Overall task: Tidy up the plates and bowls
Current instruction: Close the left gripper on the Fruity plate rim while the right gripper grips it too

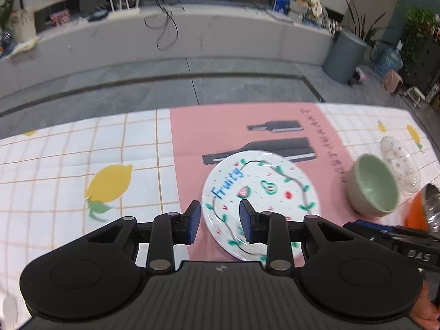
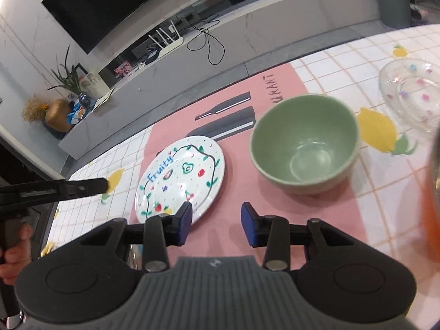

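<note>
Left gripper (image 1: 218,221) seen nearest, jaws spread, nothing pinched; near-left rim of Fruity plate (image 1: 261,206) lies beneath gap, contact cannot be told. Right gripper (image 2: 216,225) likewise spread and empty above pink mat (image 2: 288,206). Plate laid flat on mat; green bowl (image 2: 304,144) set upright just beside it. Glass dish (image 2: 409,93) placed farther off on checked tablecloth (image 1: 68,165).
</note>
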`<action>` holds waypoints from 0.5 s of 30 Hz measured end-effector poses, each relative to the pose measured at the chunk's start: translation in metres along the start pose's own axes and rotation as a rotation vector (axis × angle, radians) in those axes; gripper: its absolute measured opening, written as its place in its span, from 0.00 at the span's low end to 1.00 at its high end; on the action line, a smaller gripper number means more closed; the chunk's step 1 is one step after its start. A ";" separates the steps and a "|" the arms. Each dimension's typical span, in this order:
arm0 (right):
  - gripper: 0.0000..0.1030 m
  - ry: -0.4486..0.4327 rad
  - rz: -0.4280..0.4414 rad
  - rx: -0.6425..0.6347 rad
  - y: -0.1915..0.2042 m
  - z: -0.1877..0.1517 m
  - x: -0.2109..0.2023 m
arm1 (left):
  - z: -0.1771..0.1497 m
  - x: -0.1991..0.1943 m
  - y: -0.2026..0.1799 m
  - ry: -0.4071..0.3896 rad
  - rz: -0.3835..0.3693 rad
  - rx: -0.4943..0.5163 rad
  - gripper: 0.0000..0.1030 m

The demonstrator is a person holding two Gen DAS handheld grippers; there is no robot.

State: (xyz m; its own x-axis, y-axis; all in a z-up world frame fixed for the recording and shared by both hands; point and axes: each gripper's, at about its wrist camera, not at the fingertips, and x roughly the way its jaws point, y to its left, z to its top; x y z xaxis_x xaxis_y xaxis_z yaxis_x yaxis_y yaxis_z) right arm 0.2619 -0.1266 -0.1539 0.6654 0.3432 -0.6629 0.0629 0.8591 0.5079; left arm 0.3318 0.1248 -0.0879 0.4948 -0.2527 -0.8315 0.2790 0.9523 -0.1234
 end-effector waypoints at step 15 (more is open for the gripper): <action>0.27 0.014 -0.005 0.060 -0.001 0.009 0.045 | 0.002 0.045 0.031 0.034 -0.063 -0.106 0.33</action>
State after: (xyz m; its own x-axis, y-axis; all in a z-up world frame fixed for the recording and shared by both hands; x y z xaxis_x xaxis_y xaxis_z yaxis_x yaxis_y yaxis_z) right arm 0.2982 -0.1153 -0.1791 0.6545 0.3449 -0.6728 0.1110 0.8364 0.5367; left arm 0.3644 0.1424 -0.1279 0.4501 -0.3078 -0.8382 0.2189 0.9481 -0.2307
